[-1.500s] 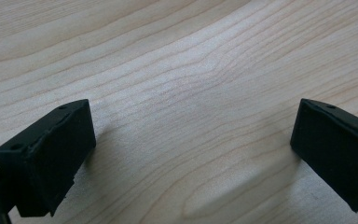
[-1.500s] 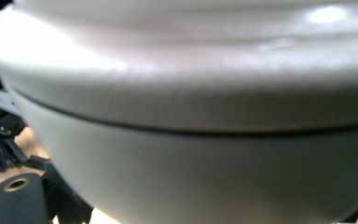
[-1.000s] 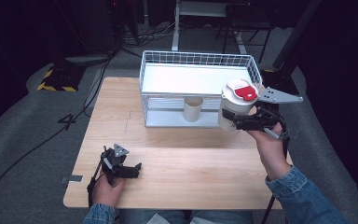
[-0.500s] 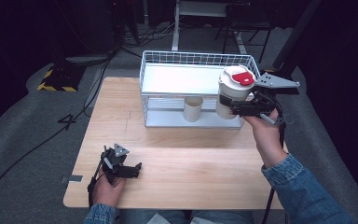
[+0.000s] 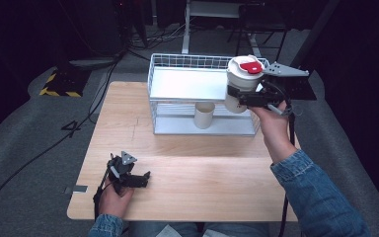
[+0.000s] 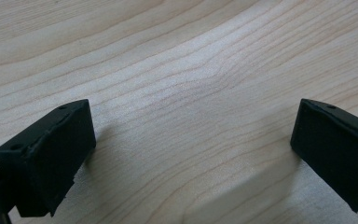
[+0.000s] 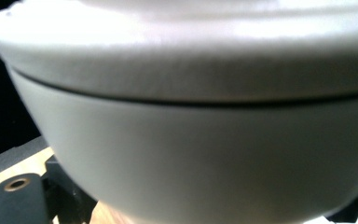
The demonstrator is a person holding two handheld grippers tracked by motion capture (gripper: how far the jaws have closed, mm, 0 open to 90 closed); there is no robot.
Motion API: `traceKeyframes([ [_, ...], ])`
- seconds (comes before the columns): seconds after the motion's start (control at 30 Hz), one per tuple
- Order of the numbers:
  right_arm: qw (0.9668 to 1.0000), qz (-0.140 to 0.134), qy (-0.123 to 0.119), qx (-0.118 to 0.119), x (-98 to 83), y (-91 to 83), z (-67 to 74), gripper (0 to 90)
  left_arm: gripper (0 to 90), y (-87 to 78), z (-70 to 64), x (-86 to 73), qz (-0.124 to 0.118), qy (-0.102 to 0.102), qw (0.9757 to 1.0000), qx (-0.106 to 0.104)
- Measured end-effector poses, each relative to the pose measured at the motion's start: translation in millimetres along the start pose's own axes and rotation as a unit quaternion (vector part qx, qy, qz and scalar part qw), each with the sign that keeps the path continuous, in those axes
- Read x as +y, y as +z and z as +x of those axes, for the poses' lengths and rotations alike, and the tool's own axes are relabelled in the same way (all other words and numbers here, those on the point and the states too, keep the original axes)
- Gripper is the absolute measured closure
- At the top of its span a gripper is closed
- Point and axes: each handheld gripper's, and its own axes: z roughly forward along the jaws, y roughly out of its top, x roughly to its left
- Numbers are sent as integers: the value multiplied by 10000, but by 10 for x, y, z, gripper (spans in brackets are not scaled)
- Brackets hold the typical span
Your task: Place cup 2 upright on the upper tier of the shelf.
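The right tool (image 5: 246, 96) had its jaws clamped on the white cup (image 5: 242, 81) and carried it up toward 12 o'clock, level with the wire rack's (image 5: 187, 84) top shelf, so probably shelving it, while the left tool (image 5: 145, 177) sat wide open, empty, on the desk (image 5: 202, 173).

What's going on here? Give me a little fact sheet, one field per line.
Setting: wooden table with a white wire rack at its far side
Right hand-held gripper: shut on a white lidded cup, red mark on the lid, held up beside the rack's top shelf
Left hand-held gripper: open, nothing between the jaws, low over the table
Under the shelf: a plain cup
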Motion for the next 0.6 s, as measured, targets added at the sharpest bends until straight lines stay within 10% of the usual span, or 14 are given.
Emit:
traceKeyframes([
  [0.6,9997,-97,56,-213,230,463,-179,131,4,-1,0,0,0,2,10000,2],
])
